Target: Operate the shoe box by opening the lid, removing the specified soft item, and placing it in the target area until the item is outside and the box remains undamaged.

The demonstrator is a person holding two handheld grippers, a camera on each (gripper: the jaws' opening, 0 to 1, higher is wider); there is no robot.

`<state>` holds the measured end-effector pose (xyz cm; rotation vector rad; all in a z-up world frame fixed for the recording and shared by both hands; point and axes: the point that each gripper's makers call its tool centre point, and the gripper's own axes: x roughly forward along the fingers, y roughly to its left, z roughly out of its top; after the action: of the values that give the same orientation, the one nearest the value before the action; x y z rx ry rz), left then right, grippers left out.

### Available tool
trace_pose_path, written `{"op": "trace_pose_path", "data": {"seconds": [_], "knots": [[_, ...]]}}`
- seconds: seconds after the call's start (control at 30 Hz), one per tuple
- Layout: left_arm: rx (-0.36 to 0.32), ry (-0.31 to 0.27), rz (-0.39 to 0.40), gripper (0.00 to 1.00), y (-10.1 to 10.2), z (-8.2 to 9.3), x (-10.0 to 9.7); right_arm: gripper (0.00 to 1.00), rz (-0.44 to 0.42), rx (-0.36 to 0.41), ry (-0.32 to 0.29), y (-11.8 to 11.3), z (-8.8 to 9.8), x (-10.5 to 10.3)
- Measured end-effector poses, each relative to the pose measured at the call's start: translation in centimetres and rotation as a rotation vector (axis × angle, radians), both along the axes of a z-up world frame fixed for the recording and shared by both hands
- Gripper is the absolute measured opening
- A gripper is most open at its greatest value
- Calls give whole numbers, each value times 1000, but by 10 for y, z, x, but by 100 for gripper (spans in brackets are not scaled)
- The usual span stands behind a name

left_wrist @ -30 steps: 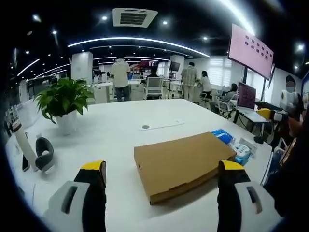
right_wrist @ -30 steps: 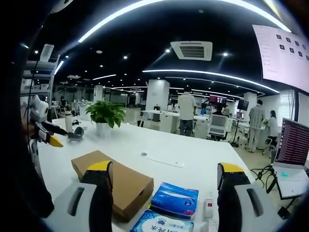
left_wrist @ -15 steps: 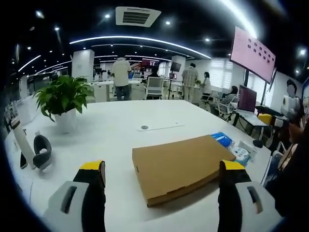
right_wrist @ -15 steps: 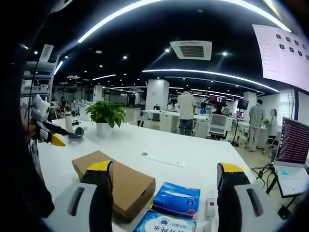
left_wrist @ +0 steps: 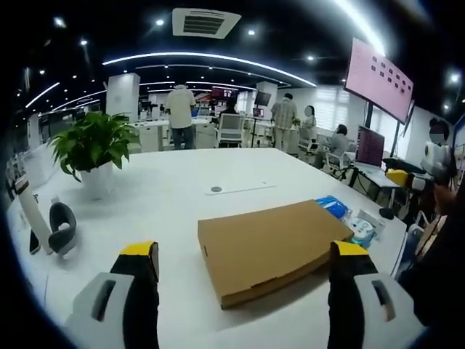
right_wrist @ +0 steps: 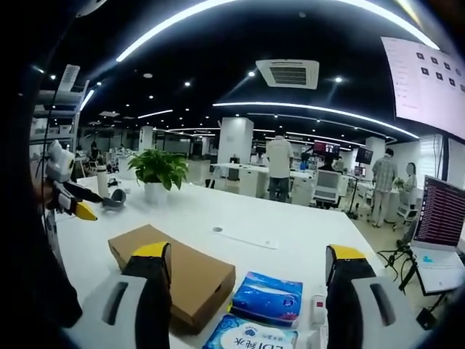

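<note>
The box is being seen flat on the white worktop, lid down, sitting at an angle so one corner is being pointed toward the left gripper. That gripper's jaws are being held wide apart with nothing between them, above the worktop and just short of the box's near edge. In the right gripper view the box is lying low left, partly hidden behind one jaw, and the right gripper is likewise being held wide open and empty.

Room-wise: plenty of bare worktop is being left open beyond and to the left of the box in the left gripper view, out to a potted plant and a headset near the far-left edge. The tight side is the other one, where blue wipe packs are being crowded just beside the box's end, close to the worktop edge. A thin flat strip is lying well past the box. The other gripper is being glimpsed at far left of the right gripper view. People are standing in the background.
</note>
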<state>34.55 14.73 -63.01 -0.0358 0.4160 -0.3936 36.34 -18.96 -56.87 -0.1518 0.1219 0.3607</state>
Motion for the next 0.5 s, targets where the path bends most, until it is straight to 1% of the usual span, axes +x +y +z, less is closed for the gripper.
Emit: {"op": "trace_pose_path", "data": {"seconds": [0.17, 0.23, 0.37, 0.43, 0.5], "knots": [[-3, 0, 6, 99, 3, -1, -1, 88, 6, -8, 1, 3, -2, -1], [-4, 4, 12, 99, 5, -2, -1, 88, 2, -5, 11, 2, -5, -1], [1, 12, 17, 98, 6, -4, 1, 88, 7, -8, 5, 3, -3, -1], [-9, 8, 17, 98, 4, -2, 2, 88, 5, -8, 4, 3, -3, 0], [-5, 3, 14, 98, 4, -1, 2, 88, 5, -5, 1, 4, -1, 1]]}}
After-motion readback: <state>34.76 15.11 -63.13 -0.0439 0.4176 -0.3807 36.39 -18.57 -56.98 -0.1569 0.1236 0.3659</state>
